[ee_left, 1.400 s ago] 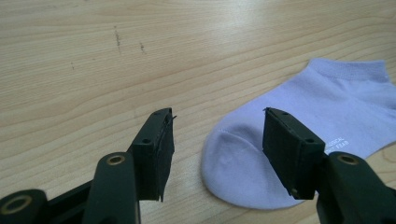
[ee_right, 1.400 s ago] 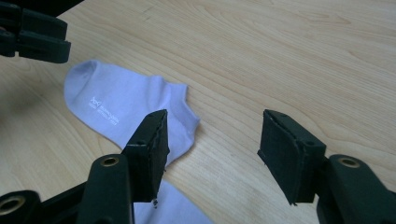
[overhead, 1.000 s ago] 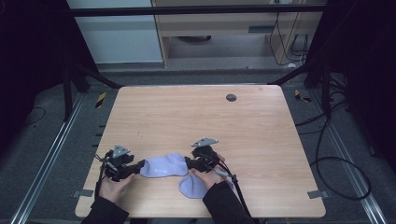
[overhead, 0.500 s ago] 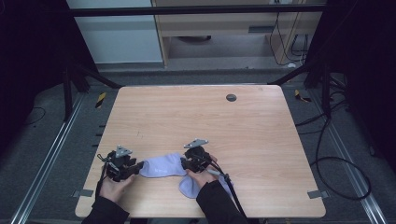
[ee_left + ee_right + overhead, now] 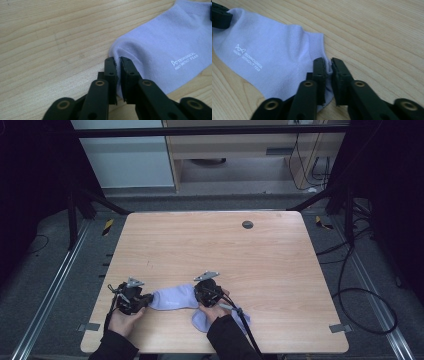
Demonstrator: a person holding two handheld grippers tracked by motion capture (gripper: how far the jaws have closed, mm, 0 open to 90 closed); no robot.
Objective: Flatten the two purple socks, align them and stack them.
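left tongs: clamped on sock's toe end
right tongs: clamped on sock's cuff edge
sock: lilac, flat on desk near front edge, stretched between tongs
second sock: just beside right hand

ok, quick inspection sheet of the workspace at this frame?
Surface: wooden table, bare apart from the items below.
Job's things: lilac sock flat near the front edge, pinched at both ends; white print on it. Second sock lies in front of it, partly under the right forearm.
Clutter: small dark round disc near the far edge.
Grippers: left gripper shut on the sock's rounded end; right gripper shut on its other end.
Cables: one trails from the right gripper over the front edge; black cable loops on the floor at right.
Surroundings: dark frame, floor rails, cabinet behind.
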